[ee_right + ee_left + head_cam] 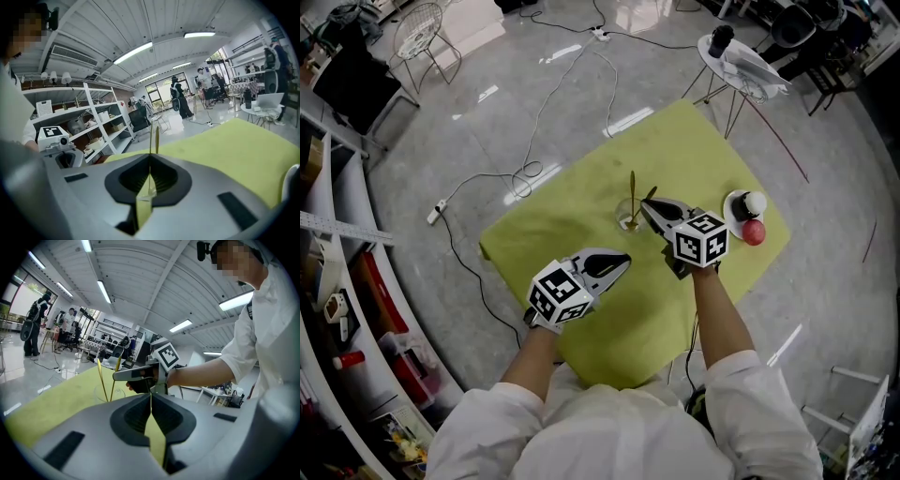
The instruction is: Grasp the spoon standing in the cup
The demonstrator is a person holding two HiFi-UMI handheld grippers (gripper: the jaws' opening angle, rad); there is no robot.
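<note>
Both jaws of the right gripper were drawn almost fully together, and the thin golden handle of the spoon was pinched at their tips. In the right gripper view the handle's top was seen rising just past the point where the jaws met. The spoon was tilted, with its bowl down inside the clear glass cup and its handle leaning toward the right gripper. A second golden utensil was stood more upright in the same cup, apart from the jaws.

Nothing was held by the left gripper. Its jaws were closed on each other, as shown in its own view, and it was kept over the table near the person, well short of the cup. From that view the right gripper was seen across the table, its tips at the leaning spoon.

The cup was placed near the middle of the yellow-green table. A white dish was set near the table's right edge, with a white ball on it and a red ball at its rim. Cables were strewn on the grey floor beyond.
</note>
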